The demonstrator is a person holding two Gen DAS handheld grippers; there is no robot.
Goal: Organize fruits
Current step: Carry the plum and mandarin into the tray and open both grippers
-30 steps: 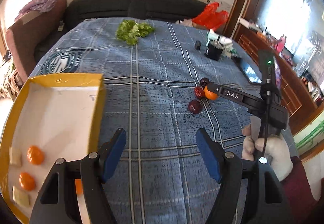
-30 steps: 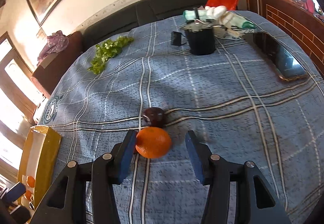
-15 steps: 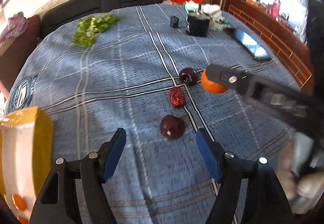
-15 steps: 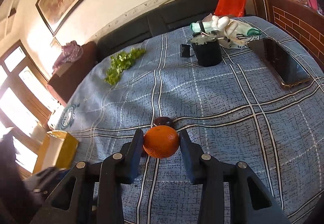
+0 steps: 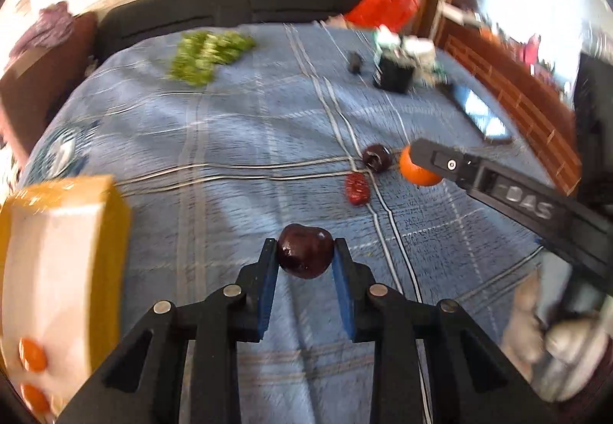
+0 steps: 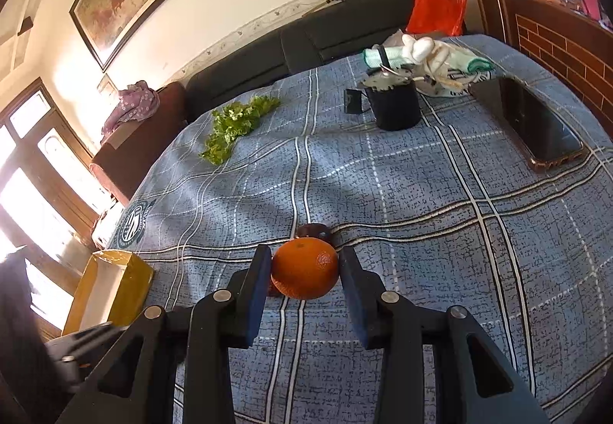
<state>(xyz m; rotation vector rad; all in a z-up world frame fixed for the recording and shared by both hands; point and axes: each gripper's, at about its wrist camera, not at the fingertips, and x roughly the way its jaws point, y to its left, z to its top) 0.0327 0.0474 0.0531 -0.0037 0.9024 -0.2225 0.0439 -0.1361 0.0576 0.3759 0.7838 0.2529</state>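
- L gripper [image 5: 305, 251]: jaws just closed, clamped on dark red plum [image 5: 305, 250], on blue plaid cloth [image 5: 230, 140].
- R gripper [image 6: 305, 272]: orange [image 6: 305, 267] gripped between pads.
- Yellow box [image 5: 111, 232] seen at 9 o'clock of plum.

Your blue plaid cloth [image 6: 421, 194] carries lettuce [image 6: 233, 125] far ahead-left of your right gripper [image 6: 305, 270], a black cup [image 6: 394, 106] ahead-right, a phone [image 6: 536, 125] far right, a yellow box [image 6: 111, 290] left.

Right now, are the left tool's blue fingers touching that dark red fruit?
Touching. In the left wrist view, both blue fingers press against the sides of the dark red fruit, with no gap showing on either side.
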